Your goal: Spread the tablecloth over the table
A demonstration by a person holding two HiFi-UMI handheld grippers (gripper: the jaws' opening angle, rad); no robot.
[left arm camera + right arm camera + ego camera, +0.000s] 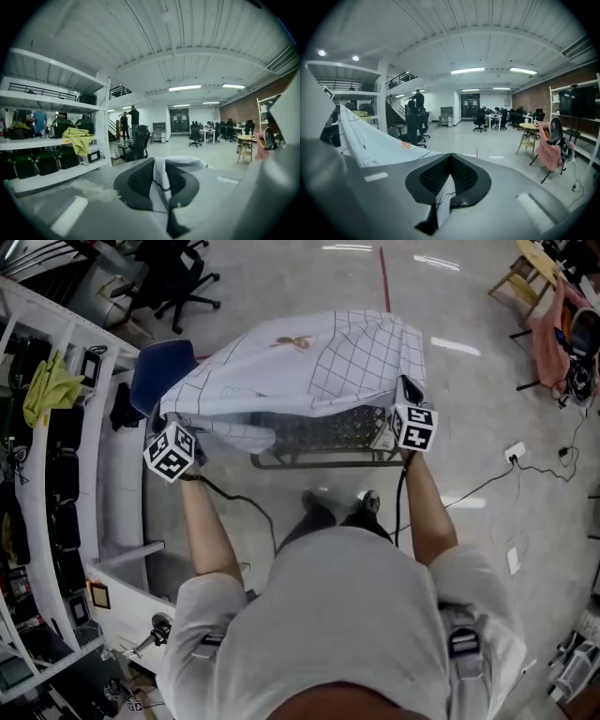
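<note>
Billowing in the air ahead of both tools, the white tablecloth with its thin black grid and small drawings (309, 367) is stretched from one gripper to the other. Its near hem is raised and its far part droops away from them. Under it, just beyond the jaws, stands the dark wire-mesh table (323, 462), its near strip uncovered (I can see straight through to the floor). A blue padded chair (157, 373) sits past the left gripper, close to the cloth's left corner.

The left gripper (159, 185) is clamped tight, with a narrow fold of the hem caught between its pads. The right gripper (449, 183) is likewise closed on a thin sliver of the cloth's edge.

From where I stand, the worry is those small bites. A sharp flick to throw the cloth forward could pull the hem out of either pinch and drop that side in a heap. If one hand comes down before the other, the grid will probably land skewed. The loose left corner might also drape onto the chair instead of the tabletop.
</note>
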